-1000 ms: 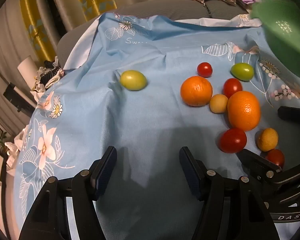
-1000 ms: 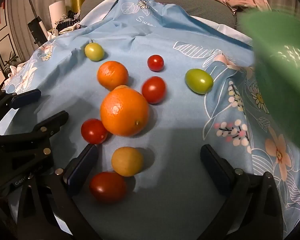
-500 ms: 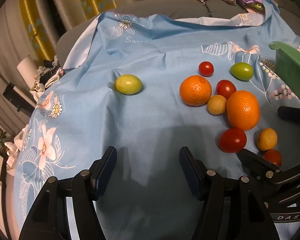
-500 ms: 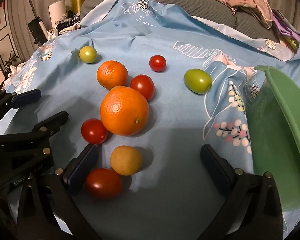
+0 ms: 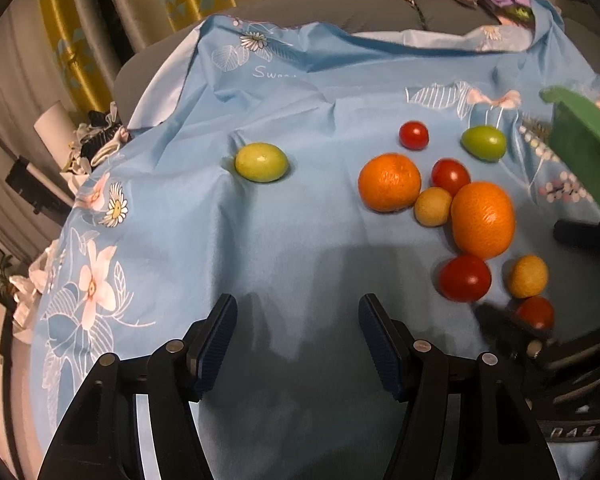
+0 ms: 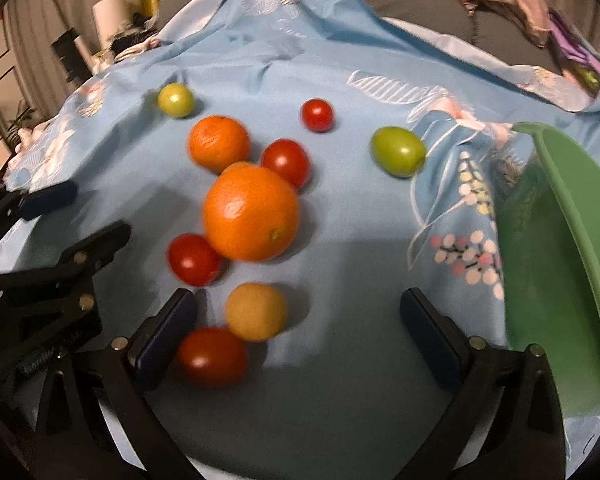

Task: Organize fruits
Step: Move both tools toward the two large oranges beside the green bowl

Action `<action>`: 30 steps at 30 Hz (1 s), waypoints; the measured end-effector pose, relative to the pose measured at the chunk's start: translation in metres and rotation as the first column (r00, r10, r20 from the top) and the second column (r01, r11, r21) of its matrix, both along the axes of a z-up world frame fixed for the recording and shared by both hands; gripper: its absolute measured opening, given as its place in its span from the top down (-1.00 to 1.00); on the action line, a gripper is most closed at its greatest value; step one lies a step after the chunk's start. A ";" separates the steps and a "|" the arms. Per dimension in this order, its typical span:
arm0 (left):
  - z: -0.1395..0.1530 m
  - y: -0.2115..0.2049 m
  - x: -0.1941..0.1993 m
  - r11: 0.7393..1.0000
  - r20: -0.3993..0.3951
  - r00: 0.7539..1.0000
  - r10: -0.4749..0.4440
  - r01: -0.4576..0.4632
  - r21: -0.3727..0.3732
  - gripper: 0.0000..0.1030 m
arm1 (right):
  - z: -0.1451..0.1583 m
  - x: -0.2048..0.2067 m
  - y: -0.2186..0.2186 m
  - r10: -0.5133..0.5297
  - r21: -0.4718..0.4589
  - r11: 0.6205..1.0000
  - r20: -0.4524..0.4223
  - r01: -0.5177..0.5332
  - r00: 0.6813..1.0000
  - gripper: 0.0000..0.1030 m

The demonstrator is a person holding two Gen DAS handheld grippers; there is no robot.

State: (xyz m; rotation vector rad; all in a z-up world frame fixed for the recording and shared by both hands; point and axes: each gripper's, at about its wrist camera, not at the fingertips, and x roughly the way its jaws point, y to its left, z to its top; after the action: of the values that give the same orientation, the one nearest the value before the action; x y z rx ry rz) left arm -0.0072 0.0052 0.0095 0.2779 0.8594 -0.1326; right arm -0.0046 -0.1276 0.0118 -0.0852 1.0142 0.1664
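here the left gripper (image 5: 298, 344) and right gripper (image 6: 298, 338) both hang spread wide and empty over a blue floral cloth (image 5: 220, 240); oranges (image 6: 251, 213), tomatoes (image 6: 286, 162) and green fruits (image 6: 398, 151) lie scattered on it, a green bowl (image 6: 560, 280) just right.

bare blue cloth (image 5: 300, 240) lies open left of the crowded fruit cluster (image 5: 460, 208); green bowl (image 6: 560, 260) blocks the right.

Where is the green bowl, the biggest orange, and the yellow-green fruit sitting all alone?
green bowl (image 6: 572, 280): right wrist view, on its inner wall.
biggest orange (image 6: 251, 213): right wrist view, middle of its peel.
yellow-green fruit (image 5: 261, 162): left wrist view, middle of its skin.
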 end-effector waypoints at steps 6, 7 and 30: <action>0.027 0.016 -0.005 0.986 0.010 0.999 0.036 -0.034 -0.164 -0.25 | 0.025 -0.017 -0.006 -0.021 0.034 0.999 0.097 0.018 0.995 -0.93; 0.031 0.020 -0.006 0.979 0.005 0.999 0.045 -0.044 -0.199 -0.25 | 0.030 -0.019 -0.009 -0.032 0.059 0.998 0.115 0.025 0.993 -0.90; 0.051 0.042 -0.001 0.880 -0.029 0.999 0.030 -0.040 -0.473 0.37 | 0.050 -0.020 -0.026 -0.129 0.171 0.979 0.090 0.112 0.988 -0.14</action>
State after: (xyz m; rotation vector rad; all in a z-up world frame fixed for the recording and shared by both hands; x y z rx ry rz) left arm -0.0081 0.0471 0.0608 -0.2008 0.8244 -0.3068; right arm -0.0244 -0.1531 0.0620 0.1186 0.8988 0.1337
